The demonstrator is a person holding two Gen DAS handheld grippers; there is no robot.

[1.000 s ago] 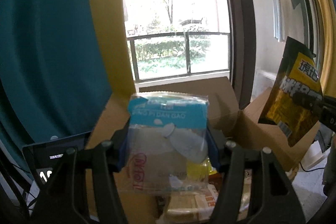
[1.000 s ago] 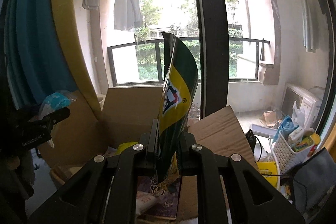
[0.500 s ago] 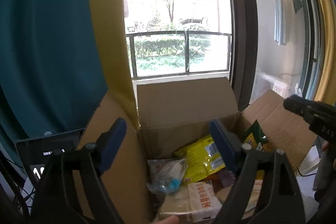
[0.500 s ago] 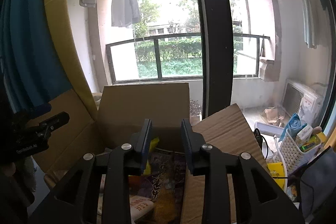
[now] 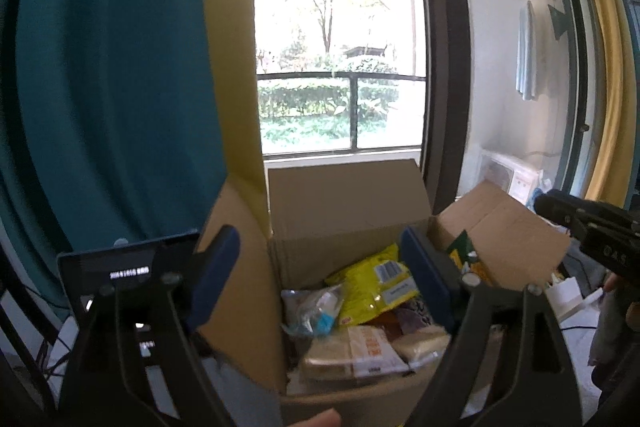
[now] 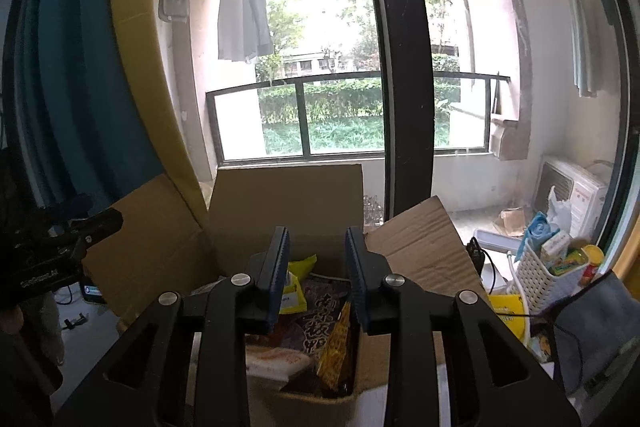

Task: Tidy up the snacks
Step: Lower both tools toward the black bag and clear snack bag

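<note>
Cardboard box (image 5: 344,211) is landmark, flaps up to receive snacks. Left gripper (image 5: 320,279) above box mouth, fingers spread wide, empty. Right gripper (image 6: 316,275) likewise above, fingers apart, holding nothing. Snacks inside box: yellow packet (image 5: 370,285), clear blue-topped bag (image 5: 316,311), purple packet (image 6: 324,315).

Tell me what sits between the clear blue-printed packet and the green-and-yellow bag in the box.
In the left wrist view, a yellow snack bag lies between the clear packet and the green-and-yellow bag, inside the cardboard box.
</note>
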